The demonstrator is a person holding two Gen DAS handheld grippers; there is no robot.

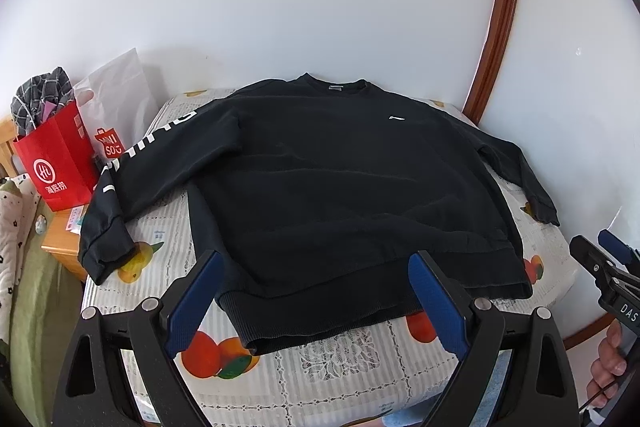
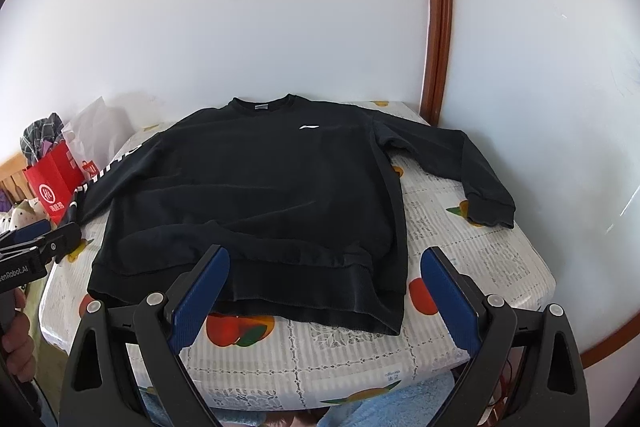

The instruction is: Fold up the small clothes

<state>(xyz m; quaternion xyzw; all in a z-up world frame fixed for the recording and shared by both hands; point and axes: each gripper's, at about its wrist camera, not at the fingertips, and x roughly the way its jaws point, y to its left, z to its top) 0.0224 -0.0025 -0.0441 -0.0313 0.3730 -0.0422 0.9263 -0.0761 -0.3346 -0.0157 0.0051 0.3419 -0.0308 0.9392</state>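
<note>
Sweatshirt [image 1: 340,187]: matt black knit cloth, ribbed hem, showing soft creases. Counter [image 1: 360,367] cover: glossy, lace-patterned plastic sheet printed with fruit. Paper bag [image 1: 60,163]: smooth red paper, catching slight sheen. Left hand-held gripper [image 1: 316,291]: matt black plastic, blue textured pads [image 1: 192,307], shiny metal screws.

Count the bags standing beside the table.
2: a red paper bag stuffed with checked cloth at the table's left, and a white plastic bag behind it by the wall. Others may be hidden.
</note>
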